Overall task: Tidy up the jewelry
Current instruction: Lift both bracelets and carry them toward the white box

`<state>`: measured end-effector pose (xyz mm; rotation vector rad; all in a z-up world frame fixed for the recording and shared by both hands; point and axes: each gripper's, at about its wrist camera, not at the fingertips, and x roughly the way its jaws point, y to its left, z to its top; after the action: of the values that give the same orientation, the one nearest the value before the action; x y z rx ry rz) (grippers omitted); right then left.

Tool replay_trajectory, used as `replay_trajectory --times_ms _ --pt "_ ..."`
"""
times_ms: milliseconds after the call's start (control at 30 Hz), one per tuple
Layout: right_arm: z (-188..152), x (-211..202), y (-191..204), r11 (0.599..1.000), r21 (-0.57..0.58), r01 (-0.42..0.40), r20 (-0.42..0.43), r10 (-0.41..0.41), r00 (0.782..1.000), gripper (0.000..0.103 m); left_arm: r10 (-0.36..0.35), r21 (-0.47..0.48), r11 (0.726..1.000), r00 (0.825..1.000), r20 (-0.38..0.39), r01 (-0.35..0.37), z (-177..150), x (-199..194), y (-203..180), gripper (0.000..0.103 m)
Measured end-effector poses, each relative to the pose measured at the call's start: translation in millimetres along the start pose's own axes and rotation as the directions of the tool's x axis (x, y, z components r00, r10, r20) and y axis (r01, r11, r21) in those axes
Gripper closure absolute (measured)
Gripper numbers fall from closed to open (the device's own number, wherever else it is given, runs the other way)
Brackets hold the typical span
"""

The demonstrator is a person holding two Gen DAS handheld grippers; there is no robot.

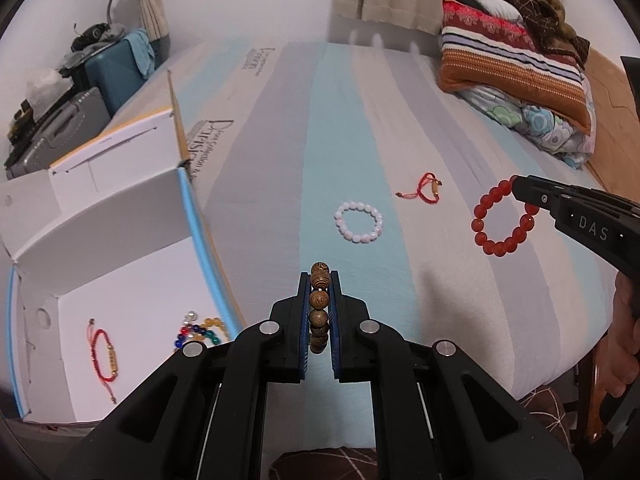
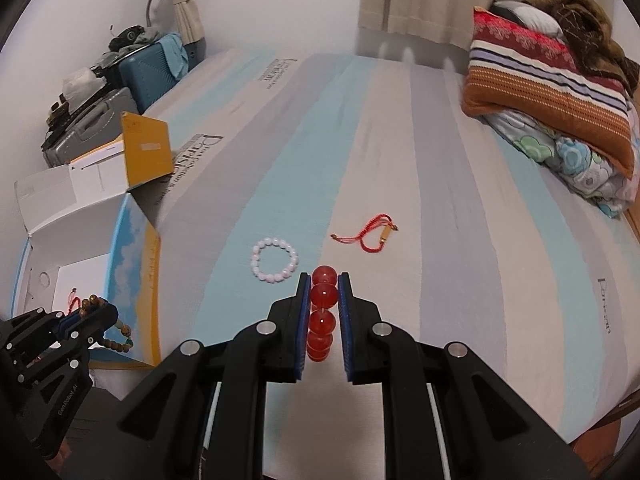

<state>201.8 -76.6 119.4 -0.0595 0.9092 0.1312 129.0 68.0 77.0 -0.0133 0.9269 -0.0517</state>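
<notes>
My left gripper [image 1: 319, 280] is shut on a brown wooden bead bracelet [image 1: 319, 300] and holds it above the bed beside the open white box [image 1: 132, 280]; it also shows in the right wrist view [image 2: 86, 312]. My right gripper [image 2: 325, 284] is shut on a red bead bracelet [image 2: 322, 320], which hangs from it in the left wrist view [image 1: 502, 218]. A white bead bracelet [image 1: 358, 222] [image 2: 274, 261] and a red cord bracelet [image 1: 426, 188] [image 2: 370, 234] lie on the striped bed. The box holds a red cord bracelet [image 1: 105, 354] and a multicoloured bead bracelet [image 1: 200, 332].
Folded blankets and a pillow [image 1: 516, 72] are stacked at the bed's far right. Suitcases [image 1: 112, 76] with clutter and a lamp stand beyond the bed's left edge. The box's flaps [image 2: 146, 152] stand open on the bed's left side.
</notes>
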Motion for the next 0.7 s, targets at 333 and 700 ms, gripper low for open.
replay_trajectory --times_ms 333,700 --pt "7.9 -15.8 39.3 0.999 -0.034 -0.036 0.023 0.037 0.999 0.09 0.052 -0.033 0.998 0.998 0.028 -0.051 0.7 -26.5 32.9 0.096" --pt "16.9 -25.5 96.3 0.992 -0.077 -0.097 0.032 0.1 0.995 0.09 0.117 -0.093 0.989 0.993 0.027 -0.114 -8.3 -46.1 84.8 0.096"
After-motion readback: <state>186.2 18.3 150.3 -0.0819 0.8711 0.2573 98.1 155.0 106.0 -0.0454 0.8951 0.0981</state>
